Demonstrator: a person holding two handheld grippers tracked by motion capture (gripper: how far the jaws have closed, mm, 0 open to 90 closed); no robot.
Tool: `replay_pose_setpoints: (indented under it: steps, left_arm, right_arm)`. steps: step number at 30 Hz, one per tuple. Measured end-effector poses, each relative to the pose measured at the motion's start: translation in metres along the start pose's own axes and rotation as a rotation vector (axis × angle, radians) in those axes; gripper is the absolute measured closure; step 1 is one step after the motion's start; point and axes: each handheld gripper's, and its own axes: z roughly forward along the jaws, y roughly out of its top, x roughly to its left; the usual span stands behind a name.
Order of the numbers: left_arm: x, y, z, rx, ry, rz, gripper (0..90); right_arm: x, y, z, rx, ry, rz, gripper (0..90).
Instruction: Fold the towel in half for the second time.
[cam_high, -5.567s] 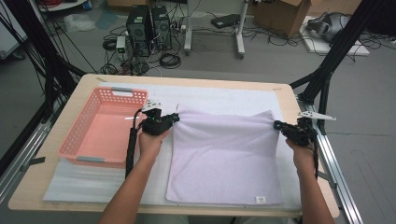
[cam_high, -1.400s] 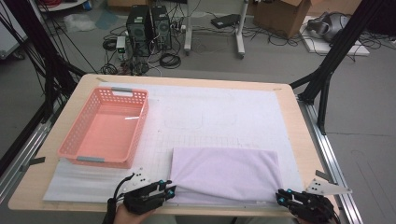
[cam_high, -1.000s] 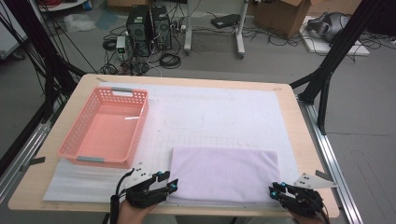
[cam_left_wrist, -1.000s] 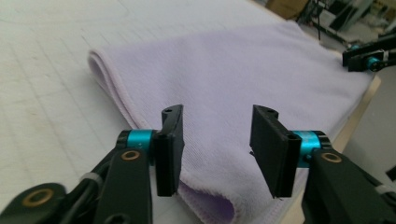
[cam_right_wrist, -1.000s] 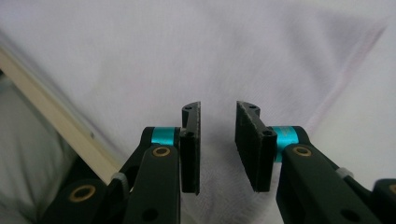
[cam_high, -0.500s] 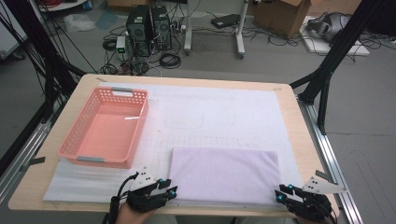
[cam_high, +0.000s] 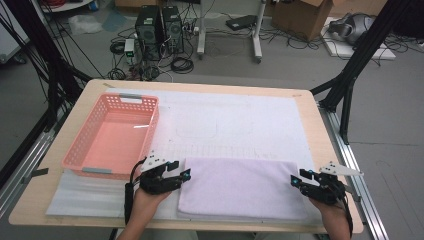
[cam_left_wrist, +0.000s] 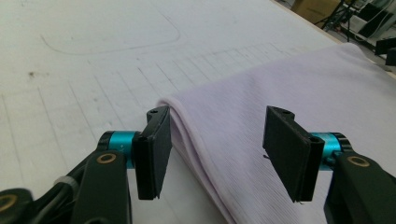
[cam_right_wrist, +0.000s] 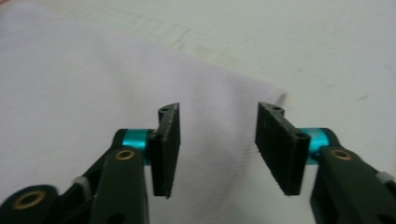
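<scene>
High view: a folded lilac towel (cam_high: 243, 187) lies flat on the white mat (cam_high: 240, 120) at the near edge of the table, right of the pink basket (cam_high: 112, 137). The left gripper (cam_high: 181, 174) stands at the towel's left edge and the right gripper (cam_high: 297, 181) at its right edge. Both pairs of jaws have just been opening and stand parted, the cloth lying slack between them, unpinched.
</scene>
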Motion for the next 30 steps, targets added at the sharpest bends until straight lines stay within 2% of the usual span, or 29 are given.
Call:
replay_pose_setpoints:
  steps: [3,7,9,12,13,15,16,17,18,19,20,22,25,29,30]
  left_arm:
    - [0.006,0.007,0.013,0.015,0.011,-0.003,38.1]
    - [0.009,0.009,0.028,0.042,0.020,0.002,38.2]
    - [0.012,0.007,0.035,0.089,0.017,-0.016,38.1]
    - [0.016,0.009,0.038,0.113,0.020,-0.055,39.7]
    - [0.017,0.009,0.041,0.133,0.017,-0.055,41.3]
    - [0.014,0.010,0.044,0.152,0.012,-0.023,46.0]
    - [0.012,0.010,0.044,0.156,0.022,-0.010,57.1]
    - [0.011,0.010,0.044,0.152,0.030,-0.002,62.1]
    - [0.010,0.010,0.043,0.150,0.036,0.007,75.2]
    - [0.009,0.010,0.042,0.137,0.049,0.000,77.9]
    - [0.008,0.009,0.041,0.120,0.063,0.002,80.2]
    - [0.008,0.009,0.036,0.075,0.080,-0.003,81.6]
    - [0.006,0.013,0.031,0.019,0.084,-0.005,81.8]
    - [0.007,0.025,0.033,-0.040,0.102,0.009,81.7]
    - [0.009,0.028,0.035,-0.059,0.107,0.015,81.7]
  right_arm:
    - [-0.010,0.003,0.007,0.003,-0.017,0.036,42.1]
    - [-0.018,0.005,0.013,0.010,-0.021,0.041,40.1]
    - [-0.023,0.008,0.017,0.014,-0.013,0.053,38.2]
    - [-0.026,0.010,0.028,0.031,-0.002,0.048,37.8]
    - [-0.027,0.012,0.032,0.040,-0.001,0.045,37.4]
    - [-0.027,0.014,0.041,0.067,0.001,0.045,37.7]
    - [-0.029,0.014,0.047,0.093,-0.005,0.048,39.6]
    - [-0.029,0.014,0.048,0.090,-0.009,0.041,44.1]
    - [-0.030,0.014,0.047,0.087,-0.007,0.043,53.5]
    - [-0.031,0.014,0.046,0.090,0.018,0.053,69.1]
    - [-0.031,0.013,0.043,0.086,0.050,0.060,79.2]
    - [-0.029,0.013,0.038,0.070,0.038,0.028,82.8]
    - [-0.030,0.014,0.031,0.005,0.016,0.025,83.3]
    - [-0.028,0.026,0.029,-0.059,-0.042,-0.026,83.2]
    - [-0.030,0.031,0.031,-0.062,-0.043,-0.015,83.2]
